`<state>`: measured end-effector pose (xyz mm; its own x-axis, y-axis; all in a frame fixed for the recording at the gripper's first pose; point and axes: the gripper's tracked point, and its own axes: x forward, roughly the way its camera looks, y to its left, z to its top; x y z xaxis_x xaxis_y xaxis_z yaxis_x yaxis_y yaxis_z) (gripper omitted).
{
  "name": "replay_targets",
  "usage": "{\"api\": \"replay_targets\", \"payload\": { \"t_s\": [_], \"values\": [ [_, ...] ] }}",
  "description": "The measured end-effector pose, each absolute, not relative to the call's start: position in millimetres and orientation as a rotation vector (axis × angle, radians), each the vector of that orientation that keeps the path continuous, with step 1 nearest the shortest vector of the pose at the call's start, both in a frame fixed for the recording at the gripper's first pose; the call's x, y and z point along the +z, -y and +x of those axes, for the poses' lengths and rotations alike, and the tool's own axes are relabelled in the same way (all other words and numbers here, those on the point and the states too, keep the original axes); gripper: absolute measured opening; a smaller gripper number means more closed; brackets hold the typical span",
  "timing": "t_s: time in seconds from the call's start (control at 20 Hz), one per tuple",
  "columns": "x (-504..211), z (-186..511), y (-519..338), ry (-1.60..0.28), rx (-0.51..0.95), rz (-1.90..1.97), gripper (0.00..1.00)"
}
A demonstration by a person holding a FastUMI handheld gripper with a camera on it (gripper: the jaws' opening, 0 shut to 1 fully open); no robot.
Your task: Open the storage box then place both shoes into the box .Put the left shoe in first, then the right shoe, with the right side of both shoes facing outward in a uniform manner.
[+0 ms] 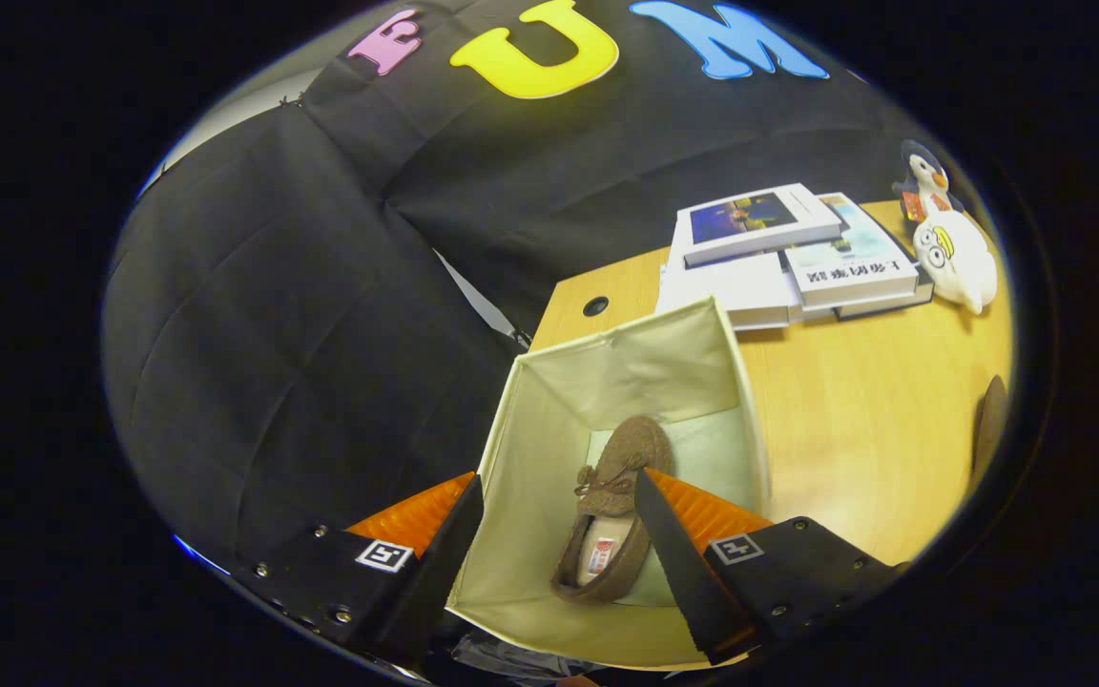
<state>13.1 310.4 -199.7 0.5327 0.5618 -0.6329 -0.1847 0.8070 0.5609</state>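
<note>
The gripper (559, 496), low in the middle of the frame, has its fingers wide apart and empty above the open box (626, 367). One brown shoe (618, 506) lies inside. At the far right edge, a dark shape (991, 420) may be the second shoe; a weak grab might drop it.

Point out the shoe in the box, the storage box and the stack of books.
shoe (618, 496), gripper view, on its bow, between the open fingers.
storage box (645, 367), gripper view, on its far inner wall.
stack of books (759, 218), gripper view, on the top book's cover.
</note>
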Motion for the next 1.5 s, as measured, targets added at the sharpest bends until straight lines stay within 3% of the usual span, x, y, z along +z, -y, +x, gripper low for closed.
{"api": "replay_targets", "payload": {
  "t_s": [0.8, 1.5],
  "values": [
    [-161.7, 11.2, -85.2, -0.734, 0.241, 0.31, 0.97],
    [-214.3, -26.7, 78.7, -0.771, 0.034, 0.184, 0.97]
  ]
}}
